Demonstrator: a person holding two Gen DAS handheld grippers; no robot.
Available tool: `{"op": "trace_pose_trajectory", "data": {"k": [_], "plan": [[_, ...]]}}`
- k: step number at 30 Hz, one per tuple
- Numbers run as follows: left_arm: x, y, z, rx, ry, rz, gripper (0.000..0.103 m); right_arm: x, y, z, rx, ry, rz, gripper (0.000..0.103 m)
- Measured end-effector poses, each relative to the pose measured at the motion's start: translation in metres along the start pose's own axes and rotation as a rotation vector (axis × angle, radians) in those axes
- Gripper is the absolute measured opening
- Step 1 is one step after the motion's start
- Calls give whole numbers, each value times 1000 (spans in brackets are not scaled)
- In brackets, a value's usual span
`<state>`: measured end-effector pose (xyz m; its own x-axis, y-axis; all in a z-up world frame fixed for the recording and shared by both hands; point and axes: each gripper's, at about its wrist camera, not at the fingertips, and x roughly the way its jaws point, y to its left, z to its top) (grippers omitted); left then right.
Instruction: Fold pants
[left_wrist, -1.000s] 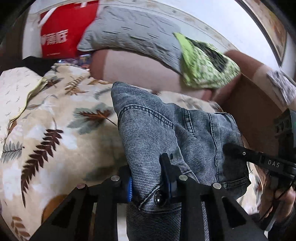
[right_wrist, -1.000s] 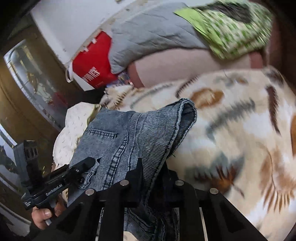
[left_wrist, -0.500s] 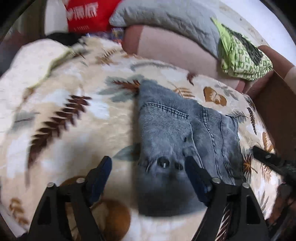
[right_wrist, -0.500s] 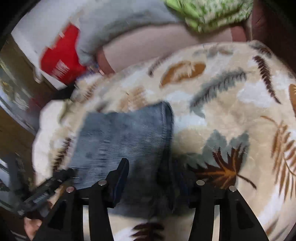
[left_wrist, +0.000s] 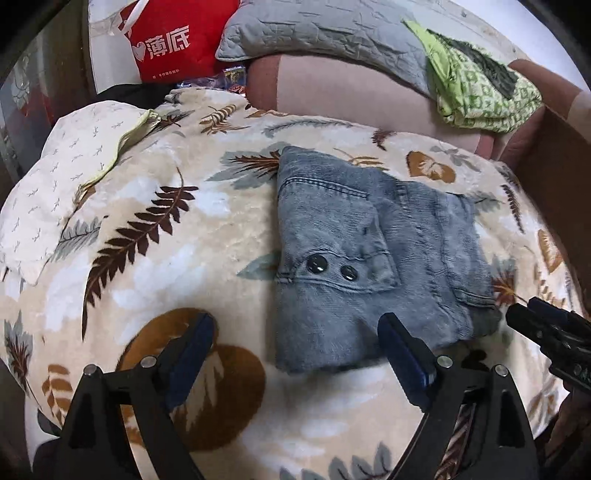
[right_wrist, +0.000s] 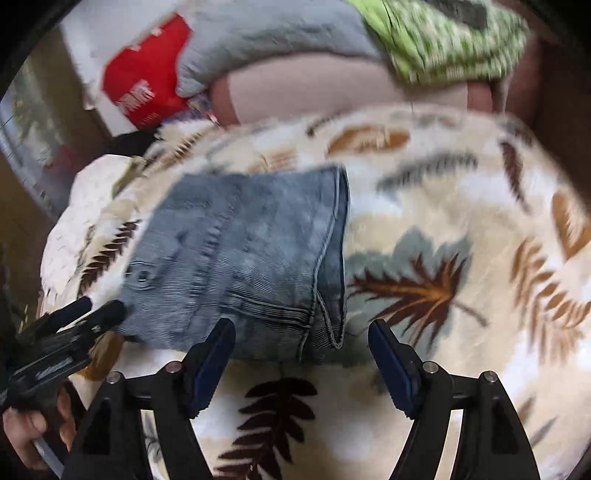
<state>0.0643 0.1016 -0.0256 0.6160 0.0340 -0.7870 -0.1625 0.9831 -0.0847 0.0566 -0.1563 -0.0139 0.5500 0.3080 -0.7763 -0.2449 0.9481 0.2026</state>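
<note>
Pants (left_wrist: 373, 254): laid folded on blanket (left_wrist: 155, 236), apparently finished. Left gripper (left_wrist: 295, 354), right gripper (right_wrist: 301, 354): jaws opening wide, pants released, hem at 12 o'clock.

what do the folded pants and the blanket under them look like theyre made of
Pants: looks like washed grey-blue denim, matte, going by the fine twill ribbing, stitched seams and two dark shiny snaps. Blanket: probably plush fleece, since the cream leaf-print surface has a soft, slightly glossy nap. Fibre content can't be told.
</note>
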Motion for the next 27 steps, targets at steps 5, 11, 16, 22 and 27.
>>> {"op": "trace_pose_trajectory", "data": {"k": [5, 11, 16, 22, 27], "plan": [[-22, -8, -14, 12, -28, -6, 90, -28, 6, -28, -80, -66, -53, 83], [-39, -24, -21, 43, -41, -14, 90, -41, 2, -56, -128, -79, -94, 85], [-45, -36, -20, 71, -50, 2, 90, -49, -5, -53, -130, -74, -119, 87], [-47, -39, -13, 58, -55, -38, 90, -48, -2, -48, -151, -60, -121, 87], [-42, -43, -3, 59, -51, -69, 96, -49, 8, -41, -184, -54, -136, 87]]}}
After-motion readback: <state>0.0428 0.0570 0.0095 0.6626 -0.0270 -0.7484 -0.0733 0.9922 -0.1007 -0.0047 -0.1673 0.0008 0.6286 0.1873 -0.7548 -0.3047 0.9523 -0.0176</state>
